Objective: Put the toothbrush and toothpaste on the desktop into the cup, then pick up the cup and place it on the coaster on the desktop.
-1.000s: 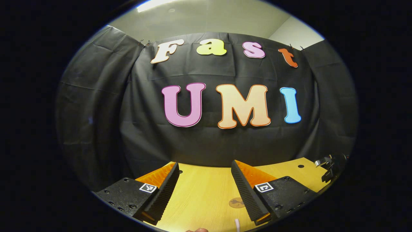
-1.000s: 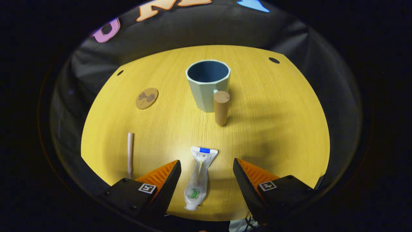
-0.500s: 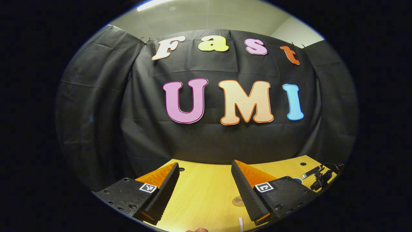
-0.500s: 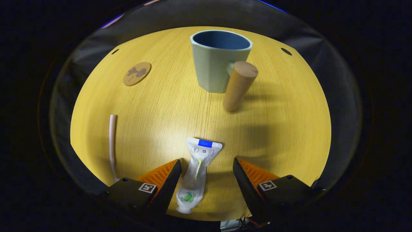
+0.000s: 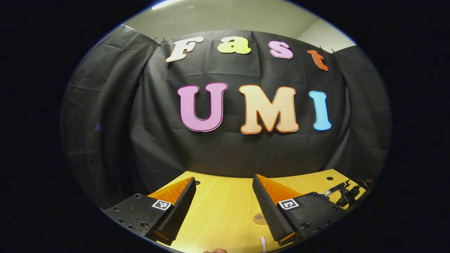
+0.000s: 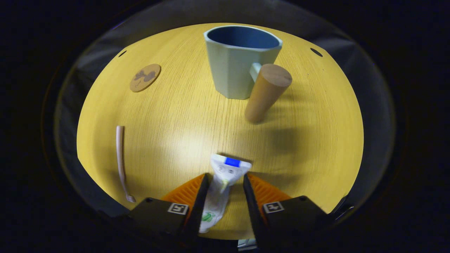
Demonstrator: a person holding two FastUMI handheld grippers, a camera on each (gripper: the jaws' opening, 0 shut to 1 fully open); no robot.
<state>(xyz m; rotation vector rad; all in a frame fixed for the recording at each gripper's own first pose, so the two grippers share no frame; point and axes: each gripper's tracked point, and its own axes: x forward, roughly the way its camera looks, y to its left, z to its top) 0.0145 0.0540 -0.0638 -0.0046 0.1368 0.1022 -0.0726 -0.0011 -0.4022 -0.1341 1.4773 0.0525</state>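
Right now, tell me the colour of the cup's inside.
Dark blue inside the cup, with a pale grey-green outside. It shows best in the right gripper view.

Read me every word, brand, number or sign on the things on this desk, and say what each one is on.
None can be quoted.
toothpaste: printing and a logo, too blurred to read.
coaster: a dark figure; any writing is too small to read.
cup: no text.
square tags: coded patterns, no words.

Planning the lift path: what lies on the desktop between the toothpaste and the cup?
Bare desktop, seen in the right gripper view, between toothpaste and cup.
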